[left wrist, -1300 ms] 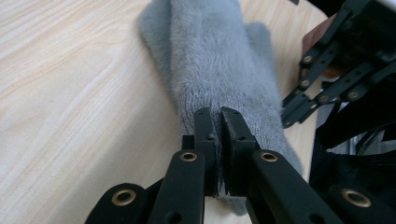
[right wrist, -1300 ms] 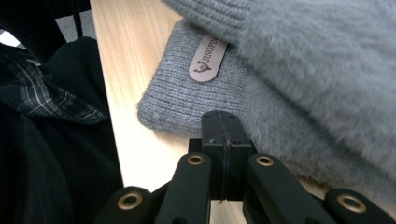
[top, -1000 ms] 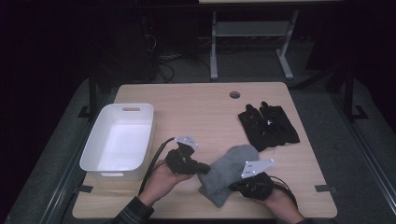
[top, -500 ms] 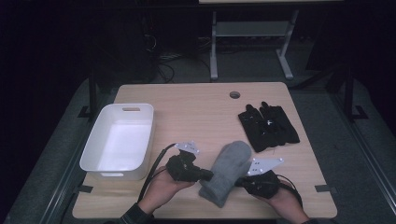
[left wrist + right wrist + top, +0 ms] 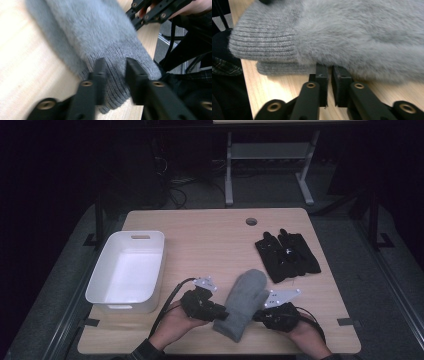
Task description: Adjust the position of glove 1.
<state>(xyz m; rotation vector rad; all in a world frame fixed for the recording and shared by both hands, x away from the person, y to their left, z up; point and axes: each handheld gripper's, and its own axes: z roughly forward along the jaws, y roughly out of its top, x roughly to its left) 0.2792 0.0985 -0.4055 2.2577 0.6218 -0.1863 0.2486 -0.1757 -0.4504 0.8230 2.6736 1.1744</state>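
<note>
Low in the high view, the left tool [image 5: 218, 312] sits at the ribbed cuff of the grey mitten [image 5: 244, 302], its jaws just eased apart with the cuff between them. The right tool [image 5: 261, 315] meets the mitten's other edge, jaws slightly parted, having just been opening. Farther up the tabletop [image 5: 210, 235]: white bin [image 5: 95, 287] left, black gloves [image 5: 287, 256] right.

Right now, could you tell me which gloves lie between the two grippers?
The grey mittens, fuzzy and stacked at the near edge; the black gloves lie apart, farther back on the right.
</note>
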